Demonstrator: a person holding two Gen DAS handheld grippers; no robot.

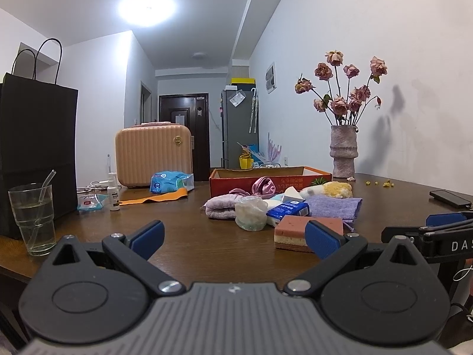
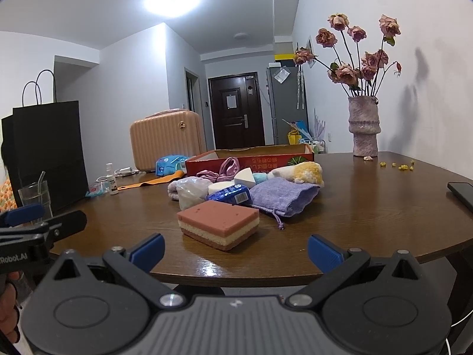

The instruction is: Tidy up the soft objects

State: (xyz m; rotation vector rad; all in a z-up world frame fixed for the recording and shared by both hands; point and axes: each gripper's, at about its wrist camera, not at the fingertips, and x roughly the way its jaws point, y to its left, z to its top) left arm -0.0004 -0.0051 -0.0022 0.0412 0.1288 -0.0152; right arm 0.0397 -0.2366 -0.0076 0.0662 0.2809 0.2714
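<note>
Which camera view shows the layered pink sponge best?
The right wrist view: the layered pink sponge lies whole and near, top and two sides visible. In the left wrist view the left hand-held gripper has one finger covering part of it.

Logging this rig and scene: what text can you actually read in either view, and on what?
"DAS": on the right gripper, cut off at the frame edge.
"Robot.AI": on the left gripper, start cut off.
Red cardboard box: print upside down, unreadable.
Blue packet: barcode and print too small.
</note>
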